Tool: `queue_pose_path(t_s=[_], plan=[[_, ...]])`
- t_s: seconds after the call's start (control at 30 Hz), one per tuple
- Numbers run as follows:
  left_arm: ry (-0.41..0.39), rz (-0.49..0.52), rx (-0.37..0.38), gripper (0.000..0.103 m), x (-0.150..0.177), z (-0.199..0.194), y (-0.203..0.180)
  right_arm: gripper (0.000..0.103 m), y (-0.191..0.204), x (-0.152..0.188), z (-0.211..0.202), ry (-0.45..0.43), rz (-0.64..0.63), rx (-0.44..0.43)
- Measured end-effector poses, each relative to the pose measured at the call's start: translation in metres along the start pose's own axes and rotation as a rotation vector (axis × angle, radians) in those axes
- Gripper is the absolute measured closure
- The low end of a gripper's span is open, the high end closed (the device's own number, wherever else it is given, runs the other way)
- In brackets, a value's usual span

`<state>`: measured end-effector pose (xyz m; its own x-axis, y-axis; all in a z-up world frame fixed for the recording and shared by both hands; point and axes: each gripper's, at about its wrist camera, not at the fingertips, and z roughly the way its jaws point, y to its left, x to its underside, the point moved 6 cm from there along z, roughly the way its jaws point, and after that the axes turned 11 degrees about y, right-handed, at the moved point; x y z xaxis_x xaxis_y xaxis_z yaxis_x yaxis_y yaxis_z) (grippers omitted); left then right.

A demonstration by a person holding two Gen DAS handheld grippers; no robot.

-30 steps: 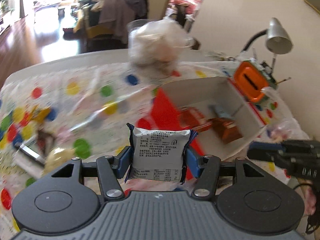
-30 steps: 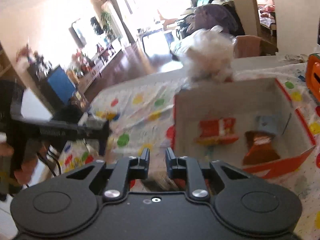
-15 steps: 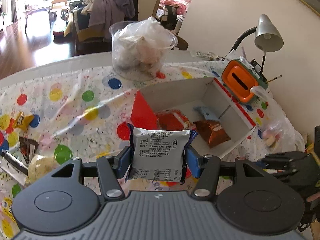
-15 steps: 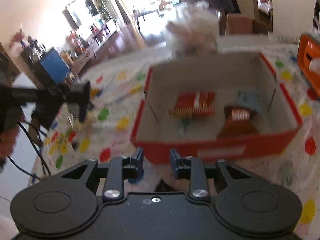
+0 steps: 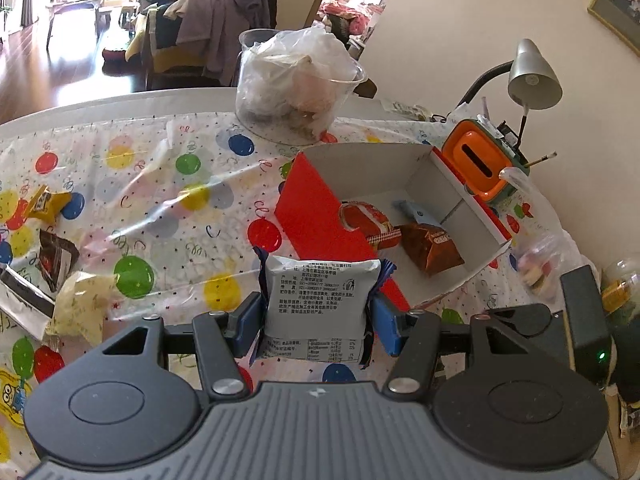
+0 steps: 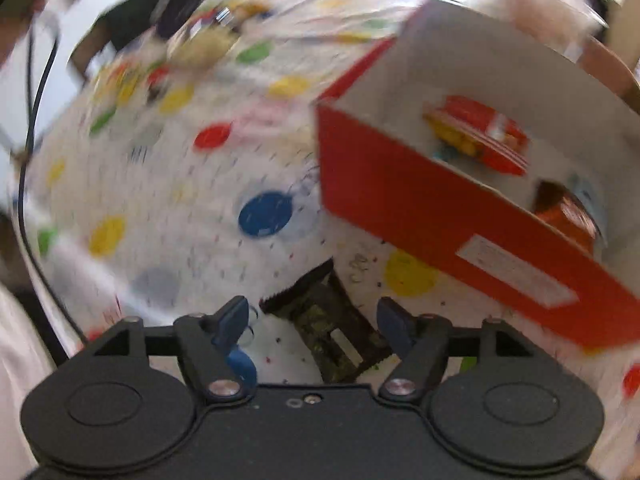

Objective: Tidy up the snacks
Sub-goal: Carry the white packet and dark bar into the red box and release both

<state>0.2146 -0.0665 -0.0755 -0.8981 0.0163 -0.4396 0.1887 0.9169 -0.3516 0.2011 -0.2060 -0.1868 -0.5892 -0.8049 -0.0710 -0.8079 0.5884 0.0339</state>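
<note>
A: Is anything reading clearly?
B: The silver snack packet is showing small Chinese print and phone-style numbers, too fine to read. The red box is carrying a blurred white label.

Left tongs clamped on a load; right tongs just spreading, downward.
</note>
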Motion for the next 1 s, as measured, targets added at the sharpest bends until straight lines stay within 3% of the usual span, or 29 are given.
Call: queue_pose_path(t_s=[0.17,0.4,0.43,0.67,1.0], plan=[[0.009,-0.02,0.016,0.045,0.011,0.005,0.008,0.036,0.007,-0.003,0.017,0.055,-0.108,0.029],[0.009,-0.041,0.022,0.045,0.018,0.006,0.015,0.065,0.002,0.003,0.028,0.073,-0.088,0.034],[0.011,-0.041,0.022,0.045,0.019,0.007,0.015,0.065,0.002,0.004,0.028,0.07,-0.08,0.031],[0.035,-0.027,0.013,0.045,0.019,0.009,0.008,0.07,-0.002,0.011,0.016,-0.006,0.056,0.001],[0.03,0.029,0.004,0.045,0.0,0.006,-0.026,0.07,-0.025,0.022,-0.041,-0.207,0.296,-0.041]])
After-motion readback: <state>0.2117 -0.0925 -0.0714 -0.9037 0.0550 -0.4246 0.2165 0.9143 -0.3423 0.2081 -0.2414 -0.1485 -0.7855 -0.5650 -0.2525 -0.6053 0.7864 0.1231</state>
